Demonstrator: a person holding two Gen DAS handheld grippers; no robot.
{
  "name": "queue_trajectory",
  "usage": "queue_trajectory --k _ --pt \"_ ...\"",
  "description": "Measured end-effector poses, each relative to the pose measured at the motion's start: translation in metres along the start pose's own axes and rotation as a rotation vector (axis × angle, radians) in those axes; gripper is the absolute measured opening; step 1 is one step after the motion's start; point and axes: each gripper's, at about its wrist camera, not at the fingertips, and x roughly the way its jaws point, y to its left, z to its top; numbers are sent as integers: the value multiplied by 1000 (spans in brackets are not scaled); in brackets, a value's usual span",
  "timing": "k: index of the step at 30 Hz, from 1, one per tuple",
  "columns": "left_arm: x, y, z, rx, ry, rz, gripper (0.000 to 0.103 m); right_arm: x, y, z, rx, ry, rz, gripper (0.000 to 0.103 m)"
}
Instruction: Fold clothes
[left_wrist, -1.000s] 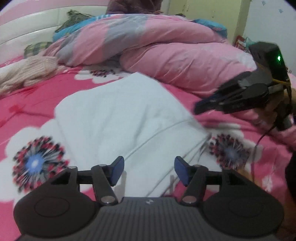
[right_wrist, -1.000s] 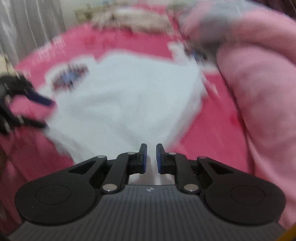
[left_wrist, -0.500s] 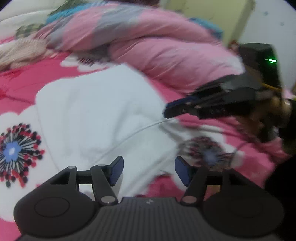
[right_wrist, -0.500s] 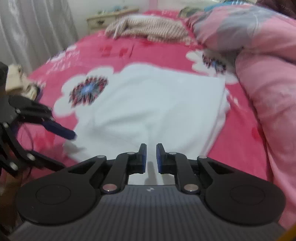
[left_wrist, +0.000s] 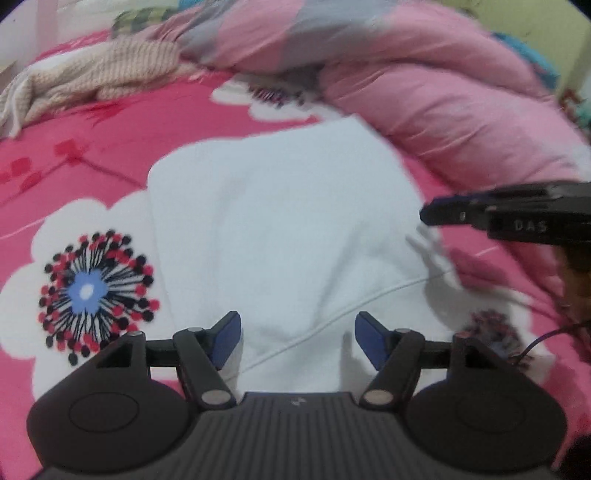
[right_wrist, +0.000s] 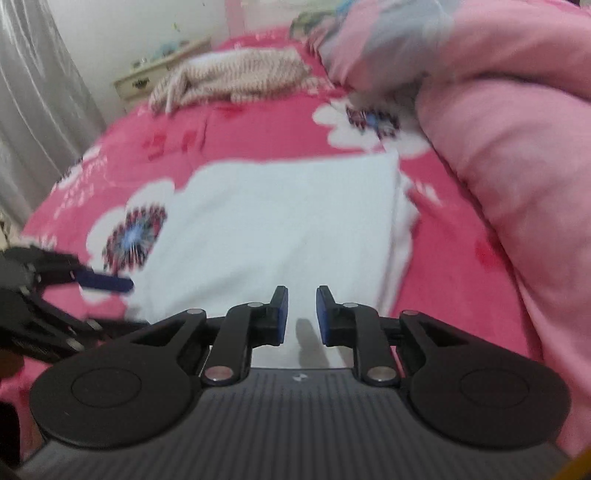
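Nearest to me, the left hand-held gripper (left_wrist: 297, 341) hangs over the near edge of the white garment (left_wrist: 280, 229), its blue pads well apart after just widening — nothing is between them but the cloth lying flat below, with a stitched seam curving across under the gap. The right hand-held gripper (right_wrist: 298, 315) hovers over the same near edge further along; its jaws have just parted a little, leaving a narrow gap, and they grip nothing — the white fabric shows through beneath them, not pinched. In the left view that right hand-held gripper reaches in from the right side, its blue tips just over the garment's right-hand corner, where a loose flap sticks out onto the bed.

The white garment lies folded into a rough rectangle, flat on the pink flowered bedsheet (left_wrist: 110, 147), stretching away from both grippers. One large printed flower with a blue centre sits just beside its left edge.

Beyond the garment, a heaped pink duvet (right_wrist: 517, 155) runs along its right side, near the far corner but not plainly touching it. Further back on the sheet lies a crumpled beige knitted piece (right_wrist: 236, 77), well apart from the white one. Behind it stands a pale bedside cabinet (right_wrist: 155, 75), blurred.
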Motion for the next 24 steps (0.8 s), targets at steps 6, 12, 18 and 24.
queue_trajectory --k 6,12,18,24 --pt "21 0 -6 -30 117 79 69 29 -13 -24 19 114 -43 23" --pt "23 -2 -5 -31 121 103 70 18 -11 7 50 14 35 24" --pt "17 -11 -7 -5 134 142 70 42 -66 -7 261 75 15 20" --pt "19 -16 -9 2 137 164 71 34 -50 13 164 9 4 24"
